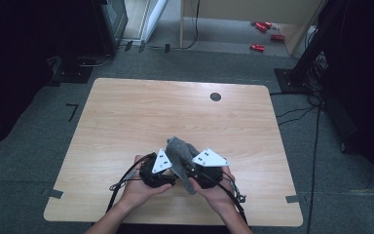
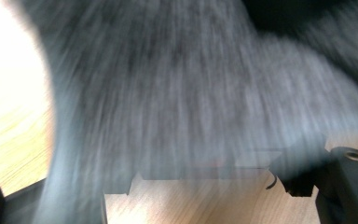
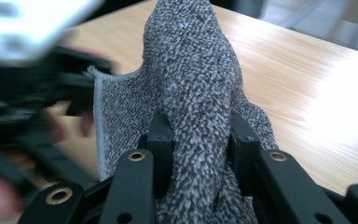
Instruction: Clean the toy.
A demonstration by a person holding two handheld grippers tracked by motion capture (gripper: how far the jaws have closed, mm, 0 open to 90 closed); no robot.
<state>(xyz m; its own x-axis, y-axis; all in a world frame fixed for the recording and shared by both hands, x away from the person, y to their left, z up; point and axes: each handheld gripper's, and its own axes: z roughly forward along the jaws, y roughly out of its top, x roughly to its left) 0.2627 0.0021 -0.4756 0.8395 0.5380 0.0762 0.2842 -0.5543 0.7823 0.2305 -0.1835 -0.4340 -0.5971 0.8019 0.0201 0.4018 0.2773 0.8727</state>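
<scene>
Grey cloth held up between both grippers at the near middle of the table

The grey cloth [image 1: 179, 156] bunches upward, its long axis running from 11 o'clock down to a tail at 5. The right gripper [image 3: 199, 140] pinches a thick fold between its pads; the left gripper [image 1: 168, 165], at the cloth's 8 o'clock, is clamped tight on its edge. The table [image 1: 126, 112] is bare beyond them, apart from a dark round spot [image 1: 215, 96] at 1 o'clock.

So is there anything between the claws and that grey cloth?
No. The right claw is shut on the cloth, its pads pressing a bunched fold. The left claw is against the cloth too, and nothing else lies nearby on the table.
</scene>
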